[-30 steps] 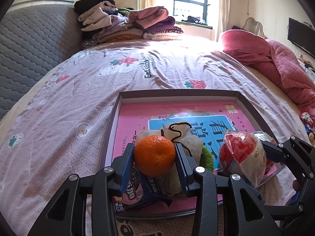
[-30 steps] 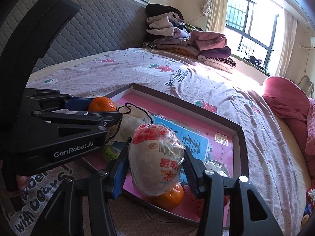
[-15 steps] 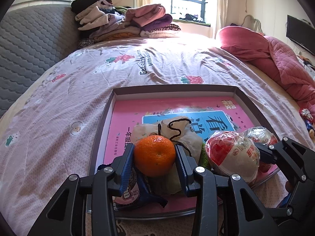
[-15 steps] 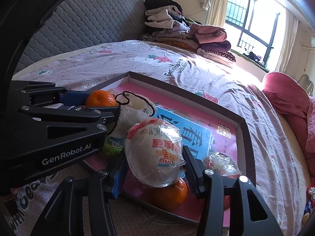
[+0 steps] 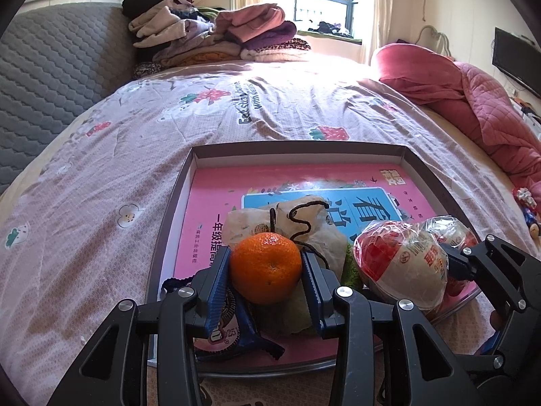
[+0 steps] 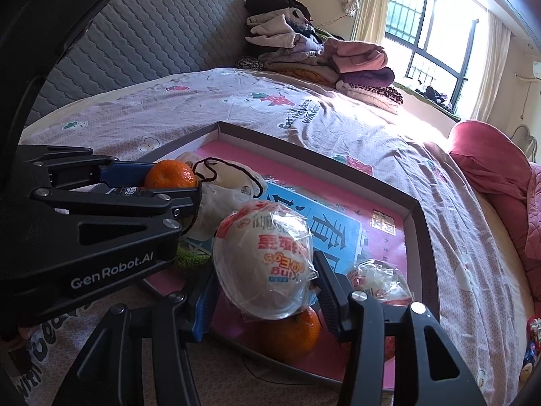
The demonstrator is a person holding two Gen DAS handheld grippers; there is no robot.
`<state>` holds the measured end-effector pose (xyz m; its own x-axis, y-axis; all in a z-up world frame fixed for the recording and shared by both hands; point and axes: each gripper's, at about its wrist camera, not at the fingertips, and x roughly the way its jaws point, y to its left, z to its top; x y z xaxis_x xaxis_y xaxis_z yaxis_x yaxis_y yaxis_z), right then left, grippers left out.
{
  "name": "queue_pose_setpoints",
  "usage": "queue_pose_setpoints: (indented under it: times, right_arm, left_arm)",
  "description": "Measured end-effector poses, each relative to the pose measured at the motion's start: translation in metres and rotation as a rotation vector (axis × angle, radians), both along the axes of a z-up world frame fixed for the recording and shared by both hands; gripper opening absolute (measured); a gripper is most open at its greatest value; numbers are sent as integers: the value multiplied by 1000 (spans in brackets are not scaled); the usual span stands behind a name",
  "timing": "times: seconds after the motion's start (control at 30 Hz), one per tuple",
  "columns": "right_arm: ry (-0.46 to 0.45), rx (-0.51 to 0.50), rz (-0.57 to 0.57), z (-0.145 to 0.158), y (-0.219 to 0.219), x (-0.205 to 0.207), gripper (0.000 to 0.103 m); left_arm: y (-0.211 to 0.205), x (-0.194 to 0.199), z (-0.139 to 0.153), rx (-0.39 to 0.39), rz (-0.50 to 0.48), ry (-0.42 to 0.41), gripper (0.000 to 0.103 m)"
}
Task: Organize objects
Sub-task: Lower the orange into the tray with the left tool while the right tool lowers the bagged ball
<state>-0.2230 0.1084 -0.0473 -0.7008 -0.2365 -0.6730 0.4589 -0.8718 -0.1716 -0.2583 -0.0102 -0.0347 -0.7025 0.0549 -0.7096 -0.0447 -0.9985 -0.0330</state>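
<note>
Sunlit bedding is filling both of my views, and the bed [image 5: 142,155] is carrying everything I am working with, so I am taking the shallow box lid [image 5: 297,150] lying on it as my landmark. Beyond the lid's far wall the folded clothes [image 5: 209,37] are sitting against the headboard, and off its far right corner the pink quilt [image 5: 473,101] is bunched. Compared with a second ago, both views are showing more of the lid's floor and less of the sheet in front of it, so I am reading both loads as having crept a little further over the lid. My left gripper [image 5: 267,270] is clamping the mandarin [image 5: 266,267] between its blue pads, above the lid's near left corner, over a cloth pouch [image 5: 294,223] and a blue snack packet [image 5: 233,324]. My right gripper [image 6: 267,280] is grasping the wrapped toy egg [image 6: 263,257] above the lid's near edge, directly over a second mandarin [image 6: 292,336] and just beside a second wrapped egg [image 6: 378,279] already lying inside. Neither grip has loosened over that second. I am judging both items as hovering for placement, with the open pink floor toward the lid's far wall offering the clearer spot.
</note>
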Motion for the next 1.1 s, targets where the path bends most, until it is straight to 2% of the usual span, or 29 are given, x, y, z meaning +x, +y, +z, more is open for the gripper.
queue_pose_setpoints:
  times: [0.73,0.87,1.1]
  right_arm:
    - [-14,-14,-47,0,9,-6,52]
    - [-16,-14,-48,1,10,-5,52]
    - [-34,-22,-49,4,11,-6,53]
  left_arm:
    - [6,-1,0,-15,6,-10,43]
    - [5,-1,1,-18,8,-17,50]
    - [4,-1,3,-18,14,-22,55]
